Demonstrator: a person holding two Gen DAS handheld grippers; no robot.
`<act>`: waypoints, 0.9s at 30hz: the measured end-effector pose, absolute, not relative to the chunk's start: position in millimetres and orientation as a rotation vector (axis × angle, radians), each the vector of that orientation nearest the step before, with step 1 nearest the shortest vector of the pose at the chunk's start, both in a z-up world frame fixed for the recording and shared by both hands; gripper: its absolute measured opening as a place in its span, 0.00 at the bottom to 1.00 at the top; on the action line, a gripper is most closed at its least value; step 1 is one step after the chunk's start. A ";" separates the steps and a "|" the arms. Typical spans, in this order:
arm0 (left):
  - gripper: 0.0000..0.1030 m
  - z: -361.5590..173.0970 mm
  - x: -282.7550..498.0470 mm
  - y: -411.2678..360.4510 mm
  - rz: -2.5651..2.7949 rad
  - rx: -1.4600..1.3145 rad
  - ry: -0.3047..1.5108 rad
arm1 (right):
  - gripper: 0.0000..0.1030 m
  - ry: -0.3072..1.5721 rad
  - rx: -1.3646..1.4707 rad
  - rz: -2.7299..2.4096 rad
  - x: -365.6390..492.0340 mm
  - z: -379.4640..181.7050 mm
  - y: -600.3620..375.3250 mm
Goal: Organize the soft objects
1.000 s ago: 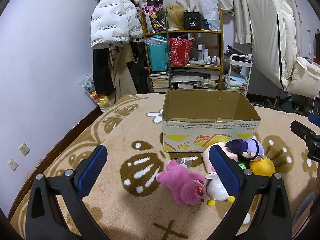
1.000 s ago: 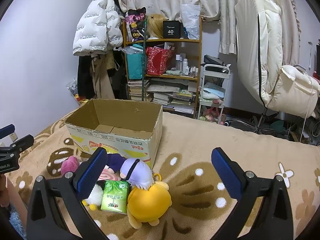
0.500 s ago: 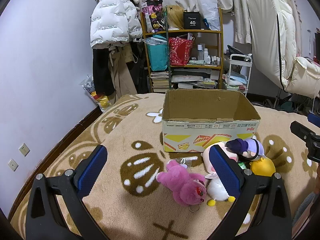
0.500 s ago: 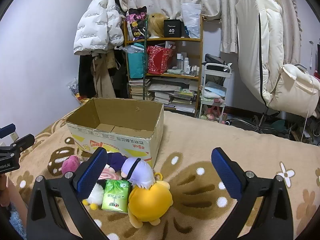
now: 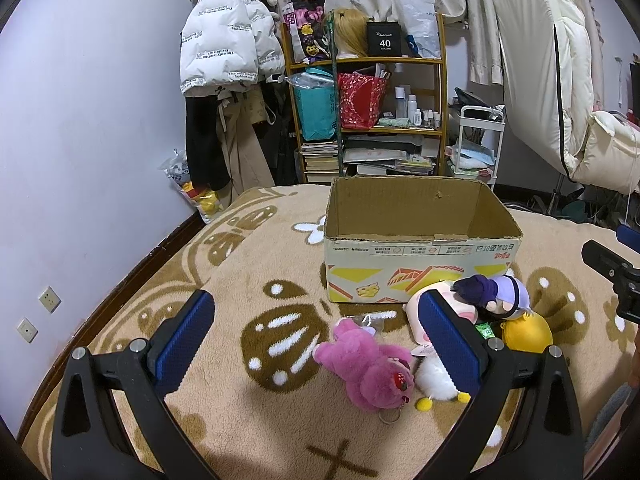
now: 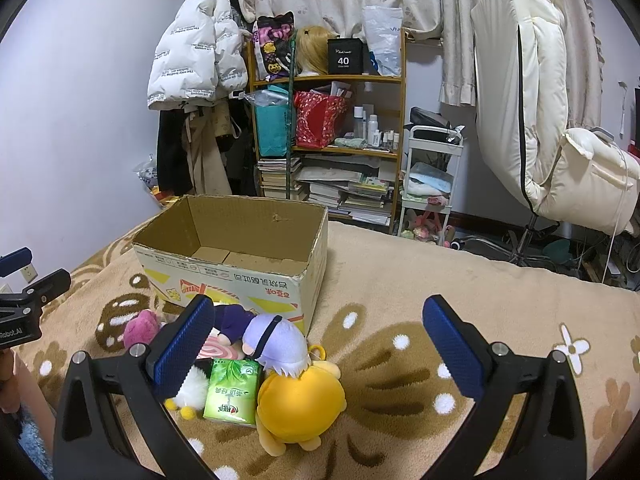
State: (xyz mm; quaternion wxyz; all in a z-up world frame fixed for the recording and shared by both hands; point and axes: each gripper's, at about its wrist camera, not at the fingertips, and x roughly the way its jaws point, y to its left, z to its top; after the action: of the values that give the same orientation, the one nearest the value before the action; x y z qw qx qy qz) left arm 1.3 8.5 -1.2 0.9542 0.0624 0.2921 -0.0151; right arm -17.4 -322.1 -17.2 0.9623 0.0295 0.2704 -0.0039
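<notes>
While both the left gripper (image 5: 318, 334) and right gripper (image 6: 318, 338) hover spread and empty, nothing is boxed; next, grasp the pink plush (image 5: 366, 368) ahead of the left gripper.

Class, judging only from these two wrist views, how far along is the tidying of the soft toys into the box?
Done: nothing; the cardboard box looks empty. In hand: nothing; left gripper and right gripper hover with jaws open. Left: the pink plush, yellow plush, purple-haired doll and green tissue pack lie on the blanket.
</notes>
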 end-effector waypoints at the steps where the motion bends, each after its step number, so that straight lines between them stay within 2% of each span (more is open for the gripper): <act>1: 0.98 -1.2 1.2 8.0 -0.029 0.127 0.593 | 1.00 0.547 0.059 -0.007 -17.1 -17.0 -322.2; 27: 0.98 -11.1 0.1 5.0 -0.035 0.137 0.611 | 1.00 0.546 0.066 -0.009 -17.4 -20.4 -317.9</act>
State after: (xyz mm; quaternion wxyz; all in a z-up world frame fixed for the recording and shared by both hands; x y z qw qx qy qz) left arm 0.1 5.0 -11.1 0.9512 0.0673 0.3006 -0.0172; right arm -17.4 -317.9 -20.4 0.9624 0.0328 0.2698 -0.0047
